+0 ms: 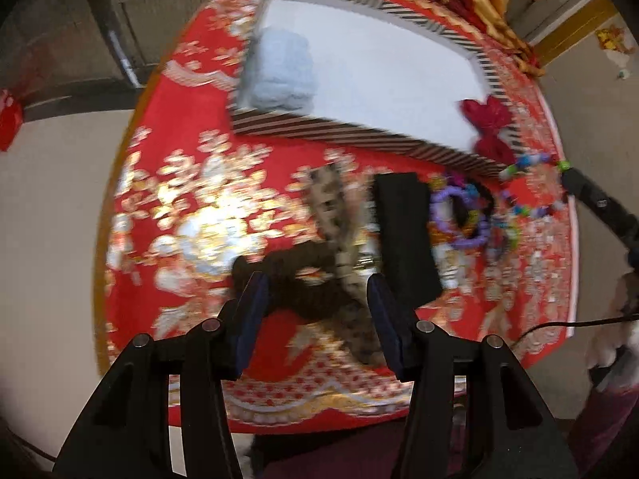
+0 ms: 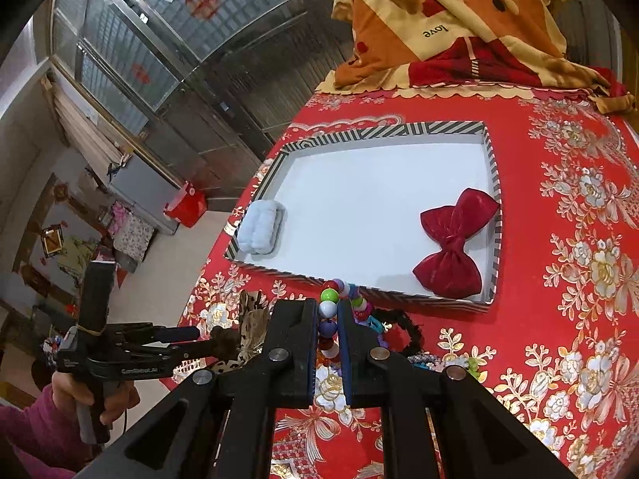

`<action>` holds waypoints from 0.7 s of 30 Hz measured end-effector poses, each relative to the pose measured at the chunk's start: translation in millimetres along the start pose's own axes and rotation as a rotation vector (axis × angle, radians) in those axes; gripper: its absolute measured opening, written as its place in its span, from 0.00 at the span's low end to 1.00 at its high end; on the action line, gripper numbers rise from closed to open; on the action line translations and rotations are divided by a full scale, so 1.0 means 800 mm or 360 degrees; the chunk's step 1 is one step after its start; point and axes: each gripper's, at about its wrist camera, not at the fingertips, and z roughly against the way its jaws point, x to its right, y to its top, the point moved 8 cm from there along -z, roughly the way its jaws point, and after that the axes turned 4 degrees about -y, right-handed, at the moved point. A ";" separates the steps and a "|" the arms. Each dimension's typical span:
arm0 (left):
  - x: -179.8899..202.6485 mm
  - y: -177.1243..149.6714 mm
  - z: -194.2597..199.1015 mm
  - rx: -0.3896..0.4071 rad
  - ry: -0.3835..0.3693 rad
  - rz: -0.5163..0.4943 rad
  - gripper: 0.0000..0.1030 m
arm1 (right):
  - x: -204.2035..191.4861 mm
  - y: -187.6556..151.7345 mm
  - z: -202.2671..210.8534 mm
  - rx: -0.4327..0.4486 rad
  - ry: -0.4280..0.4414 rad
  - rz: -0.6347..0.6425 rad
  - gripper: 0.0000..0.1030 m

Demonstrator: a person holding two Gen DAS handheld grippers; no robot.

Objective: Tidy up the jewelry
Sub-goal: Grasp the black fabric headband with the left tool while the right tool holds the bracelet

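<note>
Beaded bracelet (image 2: 328,311) pinched in raised right gripper (image 2: 328,321); left gripper (image 1: 315,311) wide, empty (steeply downward).

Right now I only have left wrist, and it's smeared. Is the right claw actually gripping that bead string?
Observer: Yes. The right wrist view is sharp: the right claw is shut on the bead string, with a white bead pinched between its pads.
Operator: Are the beads over the tray?
Observer: No. The top beads only overlap the striped near wall of the tray in that picture. None reach its white floor.
Operator: Is the red bow inside, or on the rim?
Observer: The red bow lies fully inside, in the near right corner.
</note>
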 end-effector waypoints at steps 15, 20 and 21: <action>0.064 0.024 -0.065 -0.0036 0.0290 -0.0117 0.50 | 0.014 0.002 0.008 0.0020 -0.0029 -0.0050 0.09; 0.061 0.028 -0.083 -0.0064 0.0278 -0.0084 0.50 | 0.021 0.003 0.011 0.0029 -0.0035 -0.0072 0.09; 0.061 0.029 -0.085 -0.0063 0.0267 -0.0079 0.50 | 0.021 0.003 0.011 0.0029 -0.0036 -0.0073 0.09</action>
